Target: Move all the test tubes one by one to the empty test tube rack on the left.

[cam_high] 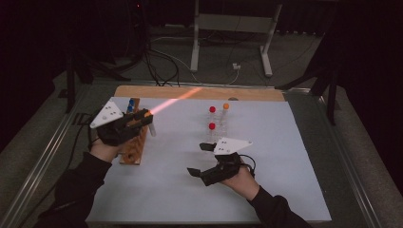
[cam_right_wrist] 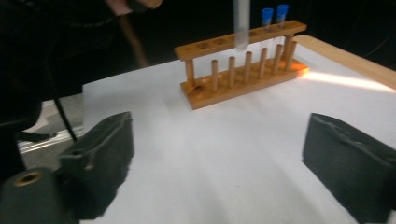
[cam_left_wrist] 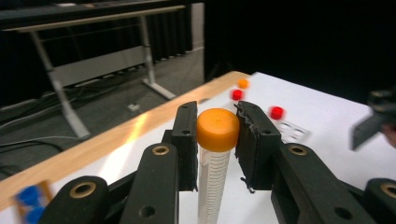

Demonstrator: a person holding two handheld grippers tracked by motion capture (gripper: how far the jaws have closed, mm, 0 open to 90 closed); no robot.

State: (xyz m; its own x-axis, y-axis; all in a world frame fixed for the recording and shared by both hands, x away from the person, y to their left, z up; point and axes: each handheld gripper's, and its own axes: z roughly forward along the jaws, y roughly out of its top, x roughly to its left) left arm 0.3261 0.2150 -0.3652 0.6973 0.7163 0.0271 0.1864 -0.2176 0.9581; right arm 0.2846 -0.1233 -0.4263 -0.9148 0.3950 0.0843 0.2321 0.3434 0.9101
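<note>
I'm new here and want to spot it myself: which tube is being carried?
Look at the wooden rack on the white table. Just above it, the left gripper grips a clear tube upright. Its cap is orange; the racked tubes have blue caps.

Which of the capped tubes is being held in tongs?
The orange-capped tube in the left tongs, gripped just under its cap. The two blue-capped tubes stand in the wooden rack; the others stand loose on the table.
</note>
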